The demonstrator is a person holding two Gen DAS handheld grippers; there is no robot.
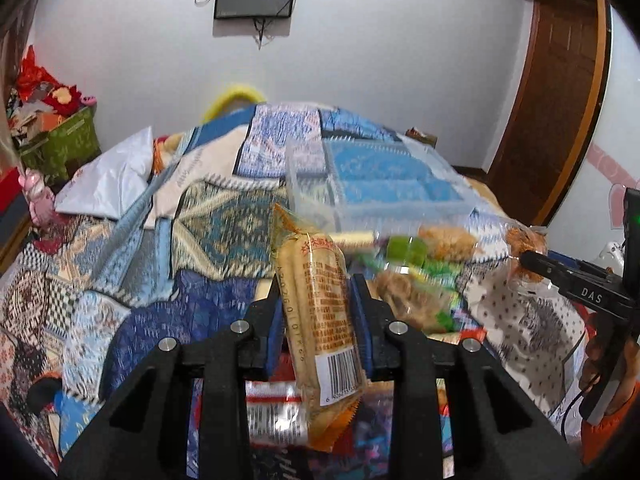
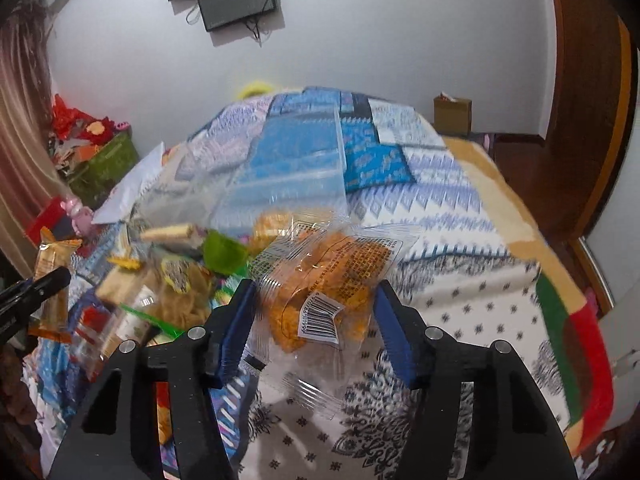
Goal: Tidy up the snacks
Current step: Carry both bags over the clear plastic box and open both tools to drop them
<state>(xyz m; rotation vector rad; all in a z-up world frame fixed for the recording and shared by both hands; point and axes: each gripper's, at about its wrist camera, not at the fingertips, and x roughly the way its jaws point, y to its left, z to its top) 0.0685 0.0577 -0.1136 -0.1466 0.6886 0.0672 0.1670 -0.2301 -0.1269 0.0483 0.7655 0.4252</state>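
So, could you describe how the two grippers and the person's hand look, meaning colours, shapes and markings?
Both the left gripper and the right gripper are black angular frames with silver round bolt heads and blue ribbed pads on the fingers. Seen from the left wrist, the right gripper's side carries white letters "DAS", a thin black cable hangs below, and the hand has an orange sleeve.

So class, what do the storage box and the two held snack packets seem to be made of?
Storage box: clear, rigid-looking plastic; the bedspread shows through its walls.
Left gripper's biscuit packet: glossy printed film, probably plastic, with crimped ends.
Right gripper's crisp packet: thin clear film, wrinkled and shiny, orange pieces visible inside.
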